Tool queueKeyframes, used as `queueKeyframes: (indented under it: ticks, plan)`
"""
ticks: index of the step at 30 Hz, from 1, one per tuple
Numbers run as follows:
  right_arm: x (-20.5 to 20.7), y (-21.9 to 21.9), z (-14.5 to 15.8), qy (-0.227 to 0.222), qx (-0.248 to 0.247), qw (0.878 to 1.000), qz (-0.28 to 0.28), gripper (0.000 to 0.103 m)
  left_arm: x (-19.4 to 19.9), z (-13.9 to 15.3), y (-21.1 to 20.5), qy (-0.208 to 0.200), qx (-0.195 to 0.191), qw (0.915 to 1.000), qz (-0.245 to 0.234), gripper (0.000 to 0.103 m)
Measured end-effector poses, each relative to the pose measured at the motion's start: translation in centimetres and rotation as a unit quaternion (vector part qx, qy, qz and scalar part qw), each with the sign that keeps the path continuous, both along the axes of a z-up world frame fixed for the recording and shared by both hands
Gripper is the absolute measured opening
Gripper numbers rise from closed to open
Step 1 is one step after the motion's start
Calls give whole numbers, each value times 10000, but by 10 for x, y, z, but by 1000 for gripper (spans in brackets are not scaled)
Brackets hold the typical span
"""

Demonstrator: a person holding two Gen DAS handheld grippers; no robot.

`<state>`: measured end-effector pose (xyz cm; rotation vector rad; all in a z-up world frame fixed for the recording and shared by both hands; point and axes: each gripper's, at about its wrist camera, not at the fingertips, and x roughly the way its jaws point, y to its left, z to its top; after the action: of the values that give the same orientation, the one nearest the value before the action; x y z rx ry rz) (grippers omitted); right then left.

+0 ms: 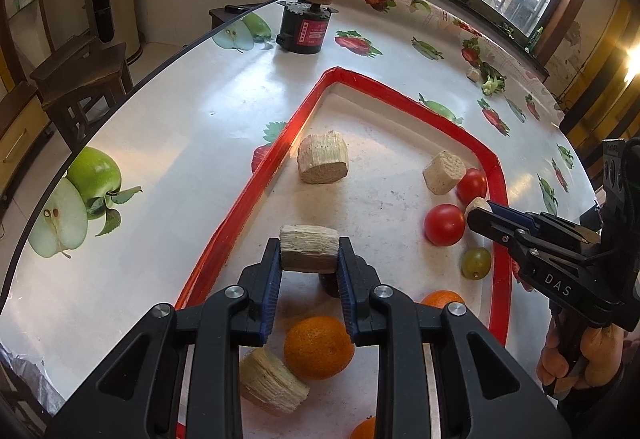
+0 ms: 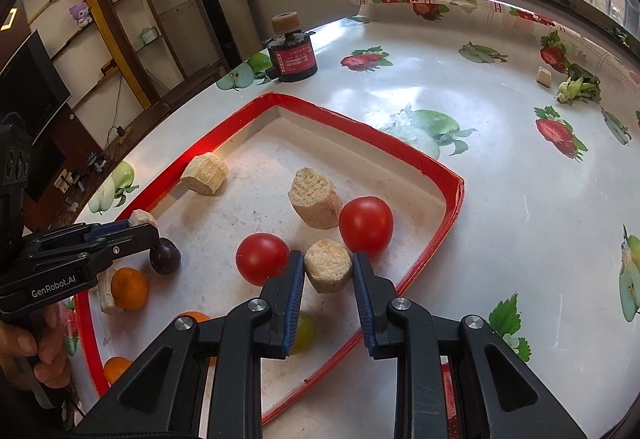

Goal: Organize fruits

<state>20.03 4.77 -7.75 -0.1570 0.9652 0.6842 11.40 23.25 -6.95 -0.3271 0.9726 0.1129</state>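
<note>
Two handheld grippers work over a shallow white tray with a red rim [image 1: 256,195] on a bench covered in a fruit-print cloth. The left gripper [image 1: 309,259] has its jaws closed on a pale, fibrous cut chunk [image 1: 308,248], held just above the tray floor near the left rim. The right gripper [image 2: 328,271] has its jaws closed on a smaller pale chunk [image 2: 329,265], held between two red tomatoes [image 2: 262,258] [image 2: 366,225].

Loose in the tray lie two more pale chunks [image 1: 323,158] [image 1: 444,172], another chunk [image 1: 272,383] below the left gripper, several oranges [image 1: 319,347], a green grape [image 1: 476,263] and a dark plum [image 2: 165,256]. Outside the tray on the bench stand a small black cylinder with a cork-like cap [image 1: 306,27] and, far off, a leafy scrap [image 2: 580,89] beside a small pale piece.

The step in hand looks like sorting: both grippers carry a chunk each, either being set down or lifted away from the round fruits. Which is meant cannot be told. The next move calls for carrying each chunk clear of the neighbouring tomatoes and oranges, which would roll if nudged, choosing a bare spot, lowering until the piece rests, then easing the jaws apart.
</note>
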Motion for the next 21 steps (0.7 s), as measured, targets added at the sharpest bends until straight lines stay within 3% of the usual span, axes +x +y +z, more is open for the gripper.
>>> queueKeyframes:
  ticks: [4,7,13,17,21]
  plan:
    - [0,0,0,5,-14,10000,14,26,-2,1,3,31,27,9999,95,27]
    - [0,2,1,16,7,10000,26,31,-4,3,3,30,97,9998,185,46]
    - [-5,0,9,-94,16,10000,19,51,-10,6,-5,15,192,9998,106,48]
    - [-13,-3,14,-128,29,9999,84,52,-18,10,-14,-3,296,9995,49,48]
    - [-22,-10,20,-189,60,9996,178,58,-29,16,-22,-104,331,9994,47,54]
